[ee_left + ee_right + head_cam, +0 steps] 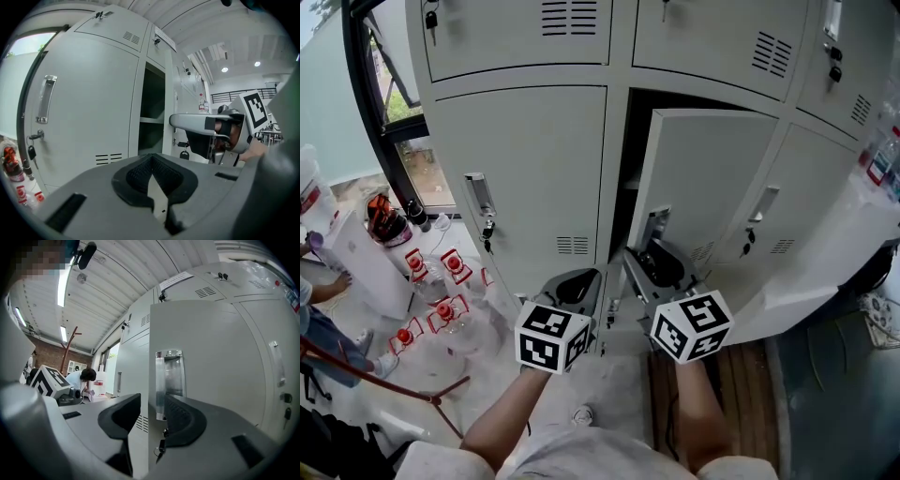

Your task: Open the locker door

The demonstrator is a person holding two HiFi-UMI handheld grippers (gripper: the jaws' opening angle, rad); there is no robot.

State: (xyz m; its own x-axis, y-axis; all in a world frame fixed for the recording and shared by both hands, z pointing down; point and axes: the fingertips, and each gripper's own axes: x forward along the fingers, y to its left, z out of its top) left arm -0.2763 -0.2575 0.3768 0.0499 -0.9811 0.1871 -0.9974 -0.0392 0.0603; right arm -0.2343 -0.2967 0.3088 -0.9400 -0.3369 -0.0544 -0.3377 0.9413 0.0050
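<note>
The middle locker door (703, 178) stands partly open, with its dark compartment (630, 169) showing to its left. My right gripper (654, 265) is at the door's free edge, just below the chrome handle (657, 225). In the right gripper view its jaws (152, 404) stand open astride that edge. The handle (169, 380) lies against the right pad, and a gap shows by the left one. A key (161, 446) hangs under the handle. My left gripper (572, 286) hovers low in front of the lockers, shut on nothing (151, 158).
A closed locker (525, 169) with a handle (478, 197) and keys stands left of the open one, another closed locker (787, 197) to the right. Red-capped bottles (441, 300) and a white box (366, 262) crowd the floor at left, beside a person (319, 319).
</note>
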